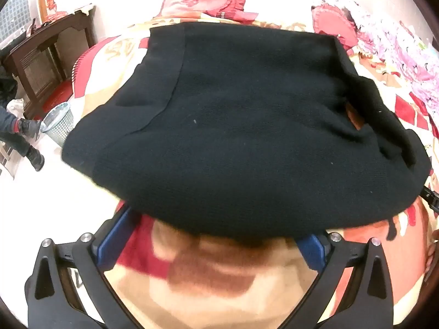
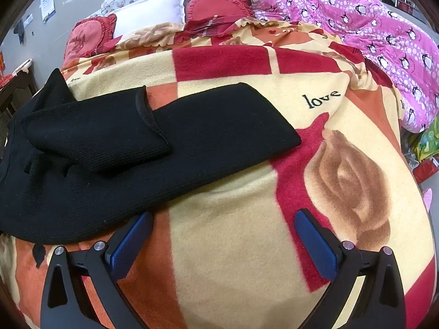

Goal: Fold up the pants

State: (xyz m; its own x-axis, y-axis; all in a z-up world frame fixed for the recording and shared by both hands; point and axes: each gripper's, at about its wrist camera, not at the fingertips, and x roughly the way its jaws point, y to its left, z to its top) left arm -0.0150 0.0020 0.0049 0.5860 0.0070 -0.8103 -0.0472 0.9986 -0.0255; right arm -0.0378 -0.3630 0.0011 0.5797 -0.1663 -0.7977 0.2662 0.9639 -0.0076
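- Now your left tool (image 1: 214, 246) has its two blue pads wide apart, and nothing is pinched between them.
- It sits just at the near edge of the black pants (image 1: 233, 126), which fill most of that view.
- Your right tool (image 2: 223, 244) is wide apart too, and only the blanket (image 2: 233, 246) shows between its pads.
- The pants (image 2: 109, 150) lie flat on the bed, on the red and yellow blanket with the word "love" (image 2: 322, 99) on it.
- One short leg end lies folded over the longer leg.
- The longer leg points toward the big brown rose (image 2: 354, 189) on the blanket.
- A pink penguin quilt (image 2: 370, 35) lies at the far side of the bed, and red frilly pillows (image 2: 219, 5) sit near the top.
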